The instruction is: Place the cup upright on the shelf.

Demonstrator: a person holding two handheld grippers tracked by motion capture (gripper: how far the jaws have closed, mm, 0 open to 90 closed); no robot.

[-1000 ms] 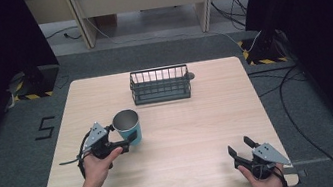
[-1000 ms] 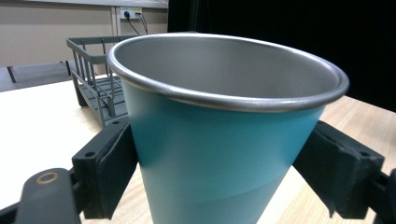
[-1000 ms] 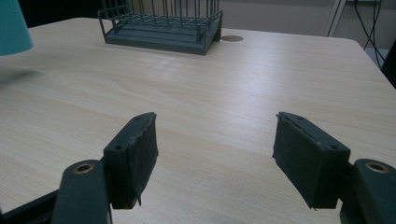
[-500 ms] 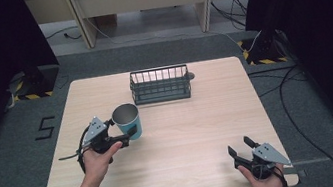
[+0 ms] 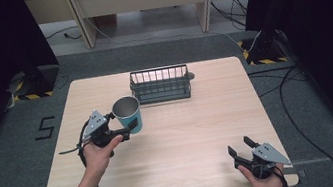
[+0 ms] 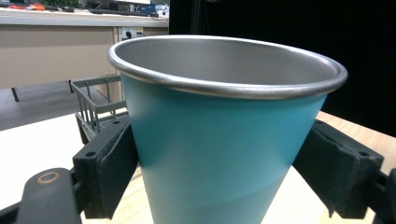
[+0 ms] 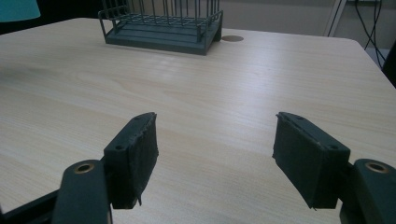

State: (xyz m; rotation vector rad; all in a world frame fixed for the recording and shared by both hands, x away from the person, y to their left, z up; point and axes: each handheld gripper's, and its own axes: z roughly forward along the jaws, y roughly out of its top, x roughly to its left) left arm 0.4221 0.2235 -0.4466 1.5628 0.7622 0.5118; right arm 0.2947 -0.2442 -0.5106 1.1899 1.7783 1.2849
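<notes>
Jaws of the left gripper [image 5: 127, 128] clenched on the teal metal cup [image 5: 127, 114], one pad on each side of the cup wall below the steel rim; in the left gripper view the cup [image 6: 224, 140] sits squarely between the pads, mouth up, long axis upright or close to it. In the right gripper view its base shows above the wood, so the cup looks lifted off the counter [image 5: 201, 133].

Key relation: the wire basket [image 5: 160, 84] lies ahead of the left jaws and slightly to their right, near but not touching the cup; its corner [image 6: 95, 105] shows just behind the cup on the left of the left gripper view. Basket is open at the top, so the likely next move is forward and over its near wall, then down, cup kept upright. Risk: cup base clipping the near wire rim if carried too low.

Right gripper [image 5: 244, 151] jaws released, spread wide, nothing between them, resting near the front edge of the counter; basket [image 7: 161, 25] is well ahead of them, far across the counter. Left hand is clearly the nearer one to cup and basket.
</notes>
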